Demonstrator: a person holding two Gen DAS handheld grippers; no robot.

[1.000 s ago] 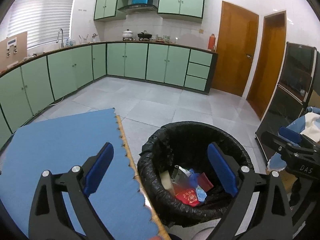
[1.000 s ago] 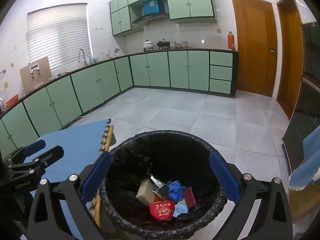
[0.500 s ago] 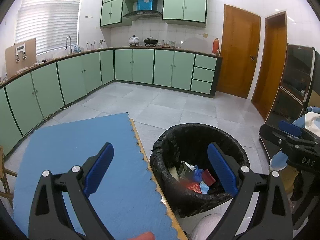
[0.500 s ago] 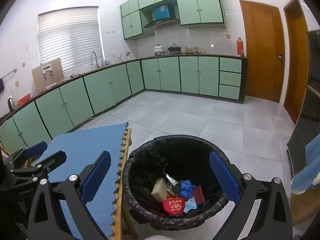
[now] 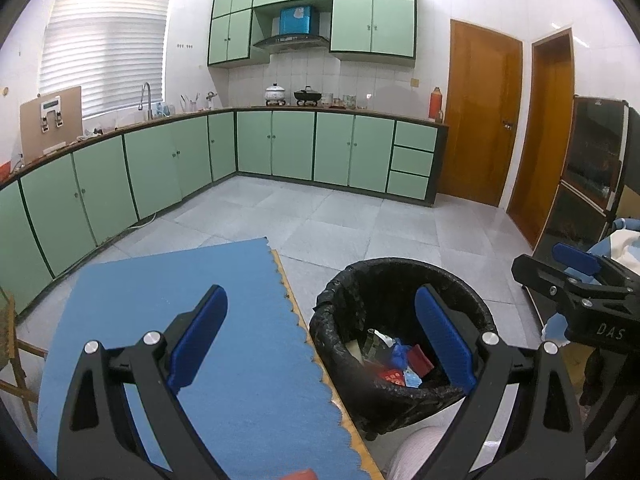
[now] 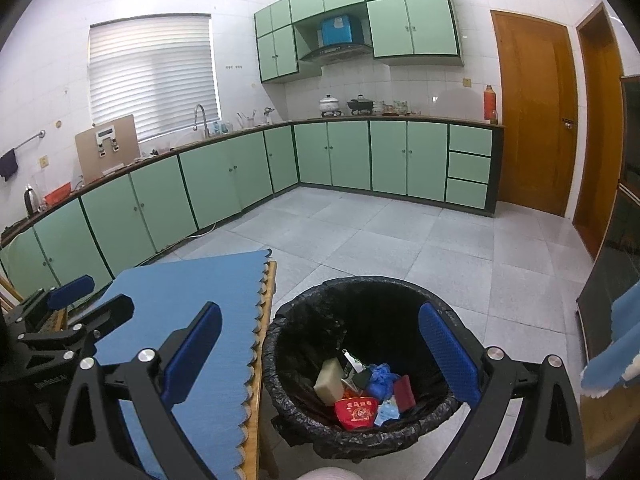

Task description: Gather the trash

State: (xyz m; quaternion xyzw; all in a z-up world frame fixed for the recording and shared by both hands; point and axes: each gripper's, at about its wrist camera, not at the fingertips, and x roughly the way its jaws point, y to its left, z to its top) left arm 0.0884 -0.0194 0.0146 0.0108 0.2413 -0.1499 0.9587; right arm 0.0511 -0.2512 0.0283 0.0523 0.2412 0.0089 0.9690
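A black-lined trash bin (image 5: pixel 344 284) stands on the floor right of the table; it also shows in the right wrist view (image 6: pixel 304 300). Inside lie several pieces of trash: a red packet (image 6: pixel 356 412), a tan block (image 6: pixel 330 376), a crumpled blue piece (image 6: pixel 380 374). My left gripper (image 5: pixel 320 344) is open and empty, above the table edge and bin. My right gripper (image 6: pixel 320 356) is open and empty, above the bin. Each gripper shows in the other's view, the right one (image 5: pixel 576 276) and the left one (image 6: pixel 76 308).
A blue mat (image 5: pixel 160 280) covers the wooden table (image 6: pixel 256 420) at left. Green base cabinets (image 5: pixel 280 148) line the far walls, with grey floor tiles (image 5: pixel 360 224) between. Two wooden doors (image 5: pixel 480 112) are at right. A dark glass cabinet (image 5: pixel 588 184) and blue-white cloth (image 6: pixel 616 352) stand at right.
Both grippers have risen and drawn back from the bin, so more of the kitchen and mat shows. Both stay open and empty.
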